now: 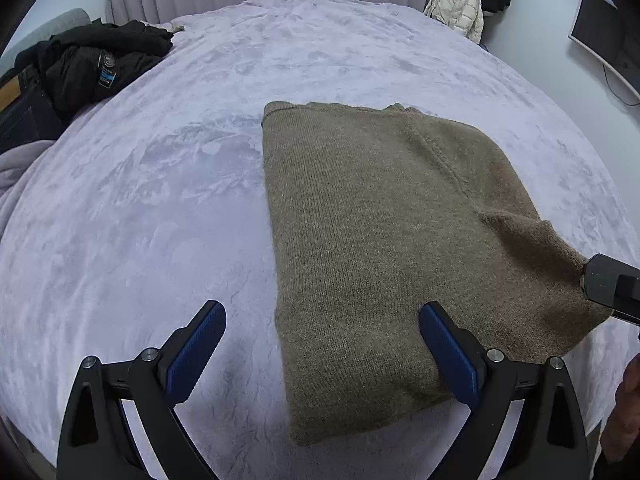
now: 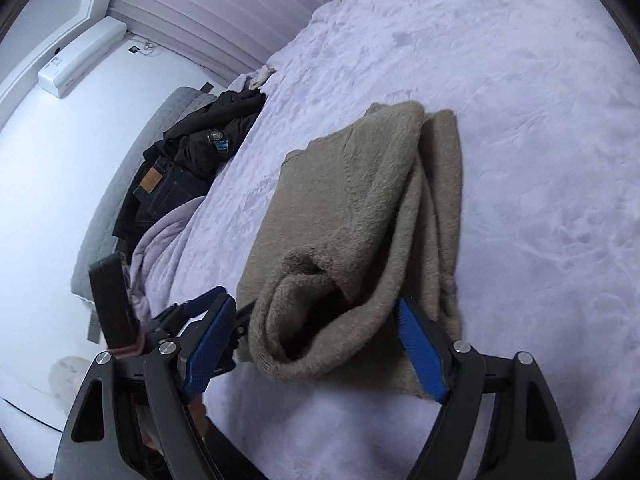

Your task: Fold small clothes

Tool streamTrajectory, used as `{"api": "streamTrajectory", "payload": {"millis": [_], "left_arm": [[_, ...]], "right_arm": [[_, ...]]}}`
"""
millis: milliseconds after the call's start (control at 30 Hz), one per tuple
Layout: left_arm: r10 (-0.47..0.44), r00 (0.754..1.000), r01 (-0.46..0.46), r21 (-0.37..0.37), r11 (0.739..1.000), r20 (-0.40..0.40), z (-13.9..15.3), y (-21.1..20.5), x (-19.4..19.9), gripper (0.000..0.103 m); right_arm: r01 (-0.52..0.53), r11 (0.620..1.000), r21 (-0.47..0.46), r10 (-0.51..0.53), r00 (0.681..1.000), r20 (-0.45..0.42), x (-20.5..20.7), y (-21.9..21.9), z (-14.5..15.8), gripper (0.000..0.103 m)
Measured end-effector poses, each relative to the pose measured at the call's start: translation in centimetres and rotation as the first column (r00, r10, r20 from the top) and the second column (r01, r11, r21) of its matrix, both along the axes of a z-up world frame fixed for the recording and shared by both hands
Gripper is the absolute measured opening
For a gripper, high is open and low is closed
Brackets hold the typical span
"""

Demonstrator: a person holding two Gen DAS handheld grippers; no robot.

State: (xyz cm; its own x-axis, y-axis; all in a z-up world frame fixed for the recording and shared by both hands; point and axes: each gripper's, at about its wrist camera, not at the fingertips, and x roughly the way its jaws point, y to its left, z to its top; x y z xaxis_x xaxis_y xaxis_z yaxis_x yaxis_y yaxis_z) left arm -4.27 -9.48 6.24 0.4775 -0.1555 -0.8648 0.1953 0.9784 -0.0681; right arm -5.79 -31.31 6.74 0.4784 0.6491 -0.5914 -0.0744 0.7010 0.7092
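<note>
Brown knit, thick and fuzzy: the folded sweater [image 1: 372, 240] lies on the lilac bed [image 1: 140, 220], soft and limp, likely to sag and slip out of its folds if lifted by one corner. Left tongs [image 1: 322, 344] stand apart over its near edge, gripping nothing. Right tongs [image 2: 316, 344] also stand apart, straddling the bulky rolled end, pads not pressing. Best hold: both near corners, through all layers.

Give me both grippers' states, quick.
Left gripper: open, empty, above the folded brown knitted sweater.
Right gripper: open around the sweater's bunched end, not clamped.
</note>
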Motion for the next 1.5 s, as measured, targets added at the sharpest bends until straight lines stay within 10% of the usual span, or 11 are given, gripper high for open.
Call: {"api": "streamTrajectory", "payload": {"millis": [100, 167, 333, 500, 833, 1033, 1133, 1300, 1367, 1500], "left_arm": [[-0.008, 0.999, 0.006, -0.027, 1.0, -0.054, -1.7, -0.1, 0.5, 0.098], [-0.011, 0.997, 0.008, -0.037, 0.999, -0.074, -1.7, -0.3, 0.6, 0.098], [-0.045, 0.998, 0.048, -0.085, 0.995, 0.037, 1.6, -0.3, -0.3, 0.098], [-0.052, 0.994, 0.05, -0.03, 0.998, -0.101, -3.2, -0.8, 1.1, 0.102], [-0.054, 0.995, 0.05, -0.056, 0.997, -0.086, -3.1, -0.6, 1.0, 0.102], [-0.078, 0.995, 0.075, -0.037, 0.996, -0.063, -2.1, -1.4, 0.7, 0.102], [-0.113, 0.99, 0.112, -0.008, 0.994, -0.09, -2.6, -2.0, 1.0, 0.102], [-0.06, 0.998, 0.06, -0.059, 0.996, 0.014, 1.5, 0.4, 2.0, 0.102], [0.001, 0.999, 0.002, -0.048, 0.999, 0.055, 2.6, 1.4, 3.5, 0.102], [0.102, 0.995, -0.102, -0.011, 0.995, 0.001, 1.6, 2.0, 8.0, 0.102]], "right_arm": [[-0.016, 0.998, -0.054, 0.015, 1.0, -0.009, 1.0, 1.5, -0.3, 0.079], [-0.004, 0.984, -0.178, -0.001, 1.0, -0.028, 2.4, 2.4, -1.1, 0.022], [0.035, 0.962, -0.271, -0.014, 0.997, 0.078, 1.3, 1.6, 1.0, 0.015], [-0.004, 0.952, -0.307, 0.003, 1.0, -0.002, 2.1, 1.1, -1.9, 0.017], [0.027, 0.972, -0.234, -0.019, 0.999, 0.035, 2.7, 0.7, -1.3, 0.029], [0.043, 0.939, -0.34, -0.004, 0.993, 0.115, 1.7, 1.6, 0.7, 0.016], [0.011, 0.936, -0.352, -0.009, 1.0, 0.007, 2.4, 0.7, -2.0, 0.017], [0.036, 0.922, -0.385, -0.007, 0.997, 0.076, 1.3, 0.0, 0.9, 0.041], [0.115, 0.864, -0.49, -0.013, 0.978, 0.206, 0.6, 0.4, 3.8, 0.074], [0.177, 0.822, -0.542, 0.016, 0.943, 0.332, 1.9, 1.8, 6.7, 0.079]]}}
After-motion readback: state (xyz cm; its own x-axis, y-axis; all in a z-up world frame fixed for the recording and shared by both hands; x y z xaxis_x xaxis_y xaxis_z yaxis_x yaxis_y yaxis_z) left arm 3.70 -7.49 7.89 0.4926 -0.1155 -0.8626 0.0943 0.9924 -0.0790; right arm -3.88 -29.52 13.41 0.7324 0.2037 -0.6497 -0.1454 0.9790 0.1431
